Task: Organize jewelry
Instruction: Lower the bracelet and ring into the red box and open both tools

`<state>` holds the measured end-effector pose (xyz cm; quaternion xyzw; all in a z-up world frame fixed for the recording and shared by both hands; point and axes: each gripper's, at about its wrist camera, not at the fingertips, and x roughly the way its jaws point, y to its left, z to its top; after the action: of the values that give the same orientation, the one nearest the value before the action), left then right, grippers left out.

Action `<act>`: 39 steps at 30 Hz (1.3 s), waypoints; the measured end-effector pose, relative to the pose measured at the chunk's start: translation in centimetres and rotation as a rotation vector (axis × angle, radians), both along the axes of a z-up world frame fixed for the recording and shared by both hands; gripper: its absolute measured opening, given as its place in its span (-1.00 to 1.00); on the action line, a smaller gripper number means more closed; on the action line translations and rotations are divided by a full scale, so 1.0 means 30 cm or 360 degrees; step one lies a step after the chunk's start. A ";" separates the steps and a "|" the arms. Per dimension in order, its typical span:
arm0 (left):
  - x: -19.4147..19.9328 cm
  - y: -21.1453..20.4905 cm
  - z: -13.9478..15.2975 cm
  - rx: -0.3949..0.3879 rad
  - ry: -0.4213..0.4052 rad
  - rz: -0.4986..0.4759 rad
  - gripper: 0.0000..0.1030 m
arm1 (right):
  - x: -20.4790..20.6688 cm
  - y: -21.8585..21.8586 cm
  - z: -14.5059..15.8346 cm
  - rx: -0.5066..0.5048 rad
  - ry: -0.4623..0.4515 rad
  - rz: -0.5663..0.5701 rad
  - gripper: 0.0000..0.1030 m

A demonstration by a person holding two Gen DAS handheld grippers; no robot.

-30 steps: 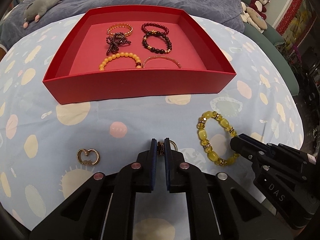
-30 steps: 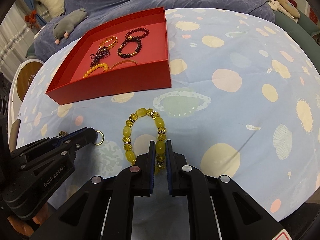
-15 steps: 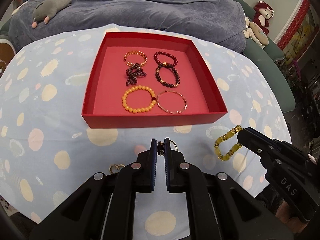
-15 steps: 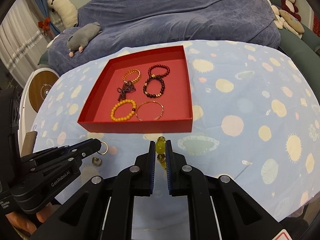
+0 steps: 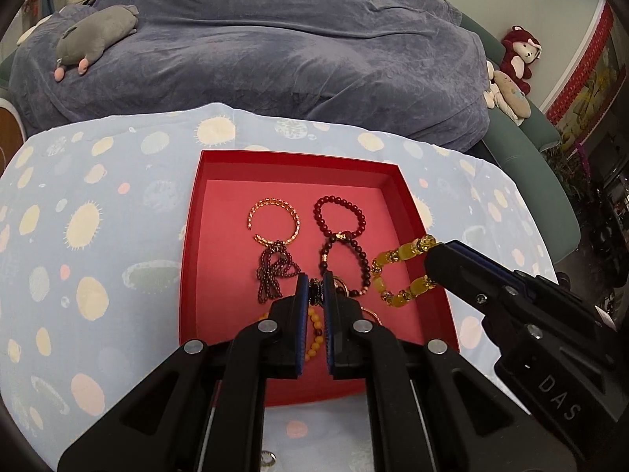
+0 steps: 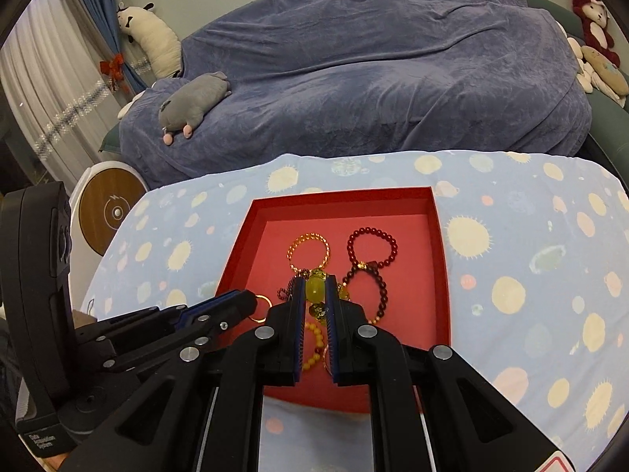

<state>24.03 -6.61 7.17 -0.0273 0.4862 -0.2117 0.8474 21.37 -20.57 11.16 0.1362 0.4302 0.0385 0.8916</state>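
Observation:
My left gripper [image 5: 314, 292] is shut on a small gold ring with a dark beaded part [image 5: 315, 290] and holds it above the red tray [image 5: 188, 259]. The ring also shows in the right wrist view [image 6: 258, 308]. My right gripper [image 6: 315, 290] is shut on a yellow bead bracelet [image 6: 314, 289], which hangs over the tray's right side in the left wrist view [image 5: 397, 271]. The tray holds a gold bangle [image 5: 274, 221], two dark red bead bracelets [image 5: 340, 216], a dark beaded bundle [image 5: 275, 271] and an orange bead bracelet [image 5: 314, 334].
The tray sits on a light blue spotted tablecloth [image 5: 98, 236]. A small gold piece [image 5: 267, 458] lies on the cloth near the front edge. A blue-covered sofa [image 5: 275, 47] with a grey plush toy [image 5: 94, 35] stands behind the table.
Both grippers rose and moved forward from the cloth to above the tray, each still carrying its piece. The yellow bracelet was lifted off the cloth.

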 end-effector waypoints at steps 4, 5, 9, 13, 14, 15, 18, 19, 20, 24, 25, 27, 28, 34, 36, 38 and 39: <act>0.067 -0.016 -0.092 0.0033 0.0068 0.0001 -0.87 | 0.067 -0.022 -0.111 -0.0016 0.0104 -0.0030 -0.82; 0.079 -0.020 -0.118 0.0049 0.0089 0.0002 -0.87 | 0.077 -0.029 -0.141 -0.0029 0.0133 -0.0035 -0.82; 0.100 -0.027 -0.197 0.0094 0.0147 0.0003 -0.86 | 0.091 -0.055 -0.229 -0.0066 0.0219 -0.0054 -0.82; 0.104 -0.025 -0.240 0.0116 0.0169 0.0016 -0.86 | 0.085 -0.068 -0.275 -0.0124 0.0259 -0.0061 -0.82; 0.104 -0.025 -0.247 0.0118 0.0174 0.0019 -0.86 | 0.084 -0.069 -0.284 -0.0132 0.0266 -0.0063 -0.82; 0.106 -0.024 -0.251 0.0122 0.0176 0.0027 -0.86 | 0.082 -0.071 -0.291 -0.0135 0.0273 -0.0067 -0.81; 0.106 -0.022 -0.257 0.0135 0.0171 0.0052 -0.69 | 0.072 -0.079 -0.298 -0.0138 0.0266 -0.0092 -0.80; 0.104 -0.019 -0.257 0.0146 0.0163 0.0067 -0.58 | 0.069 -0.079 -0.297 -0.0145 0.0266 -0.0100 -0.73; 0.101 -0.015 -0.255 0.0151 0.0152 0.0082 -0.34 | 0.066 -0.080 -0.295 -0.0144 0.0263 -0.0104 -0.69; 0.086 -0.001 -0.230 0.0142 0.0107 0.0108 -0.02 | 0.050 -0.082 -0.272 -0.0148 0.0232 -0.0131 -0.39; 0.083 0.001 -0.225 0.0143 0.0104 0.0113 -0.01 | 0.046 -0.082 -0.263 -0.0146 0.0224 -0.0132 -0.36; 0.072 0.005 -0.212 0.0141 0.0091 0.0113 -0.01 | 0.037 -0.079 -0.246 -0.0144 0.0208 -0.0132 -0.36; 0.067 0.006 -0.205 0.0144 0.0084 0.0114 -0.01 | 0.031 -0.076 -0.236 -0.0146 0.0199 -0.0130 -0.36; 0.005 0.010 -0.150 0.0154 0.0032 0.0092 -0.01 | -0.025 -0.058 -0.174 -0.0143 0.0152 -0.0120 -0.36; -0.021 0.016 -0.129 0.0144 0.0021 0.0088 -0.01 | -0.052 -0.049 -0.155 -0.0139 0.0142 -0.0113 -0.36; -0.050 0.025 -0.108 0.0131 0.0011 0.0090 -0.01 | -0.085 -0.039 -0.134 -0.0145 0.0127 -0.0102 -0.36; -0.066 0.031 -0.098 0.0124 0.0007 0.0091 -0.01 | -0.104 -0.031 -0.125 -0.0151 0.0122 -0.0092 -0.36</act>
<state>22.06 -5.69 4.23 -0.0086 0.4951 -0.1682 0.8524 18.26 -21.50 7.42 0.1075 0.4612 -0.0131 0.8807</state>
